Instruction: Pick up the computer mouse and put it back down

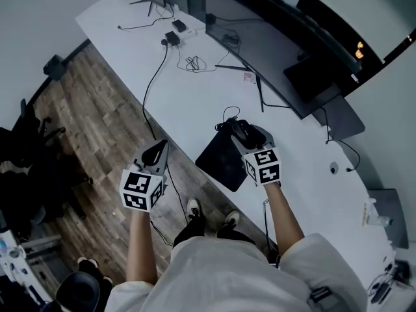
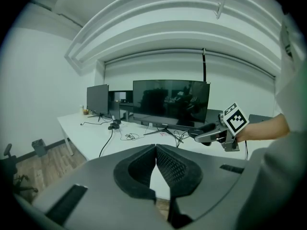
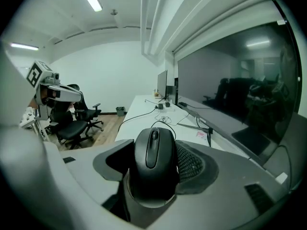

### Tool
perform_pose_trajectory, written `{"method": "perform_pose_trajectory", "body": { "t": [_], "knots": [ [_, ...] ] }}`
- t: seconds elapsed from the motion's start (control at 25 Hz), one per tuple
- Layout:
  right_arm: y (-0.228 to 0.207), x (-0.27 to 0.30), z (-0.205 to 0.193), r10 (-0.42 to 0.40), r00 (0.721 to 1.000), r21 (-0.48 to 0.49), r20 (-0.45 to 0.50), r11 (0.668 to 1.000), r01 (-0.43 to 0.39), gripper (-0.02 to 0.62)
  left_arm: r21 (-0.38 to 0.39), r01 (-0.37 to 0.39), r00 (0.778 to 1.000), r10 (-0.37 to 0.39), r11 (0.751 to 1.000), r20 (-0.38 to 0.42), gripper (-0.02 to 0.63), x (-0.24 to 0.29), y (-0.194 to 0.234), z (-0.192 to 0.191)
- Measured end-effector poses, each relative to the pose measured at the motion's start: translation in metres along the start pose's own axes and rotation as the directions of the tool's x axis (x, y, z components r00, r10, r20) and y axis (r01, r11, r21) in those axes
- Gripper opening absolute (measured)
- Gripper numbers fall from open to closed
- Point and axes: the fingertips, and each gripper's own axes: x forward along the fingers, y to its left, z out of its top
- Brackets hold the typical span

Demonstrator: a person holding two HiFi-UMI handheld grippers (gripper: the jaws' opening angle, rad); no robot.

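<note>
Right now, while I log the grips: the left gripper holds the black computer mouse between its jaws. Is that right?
No: the right gripper holds the black computer mouse between its jaws, as the right gripper view shows. The left gripper is shut and empty.

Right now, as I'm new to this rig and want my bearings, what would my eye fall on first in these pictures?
First, the black computer mouse, clamped between the jaws of the right tool and held by the black mouse pad near the white desk's front edge. Next, the left tool, jaws together and empty, just off that edge over the wooden floor. Dark monitors line the desk's far side.
</note>
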Motion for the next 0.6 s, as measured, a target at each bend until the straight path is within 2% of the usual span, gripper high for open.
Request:
{"method": "perform_pose_trajectory", "body": {
  "t": [0.12,0.28,0.6],
  "knots": [
    [0.003,0.022,-0.025,0.01,0.999,0.038,-0.045,0.999,-0.008,0.279,-0.016,0.001,0.999,-0.002,1.0,-0.035,0.017,0.006,0.009,-0.017],
    [0.005,0.045,-0.08,0.02,0.987,0.058,-0.157,0.998,-0.011,0.279,-0.025,0.01,0.997,-0.012,1.0,-0.078,0.017,0.012,0.011,-0.037],
    [0.001,0.056,-0.164,-0.016,0.949,0.101,-0.315,0.994,0.051,0.281,-0.022,0.028,0.989,-0.031,0.999,-0.146,0.017,0.014,0.007,-0.068]
  ]
}}
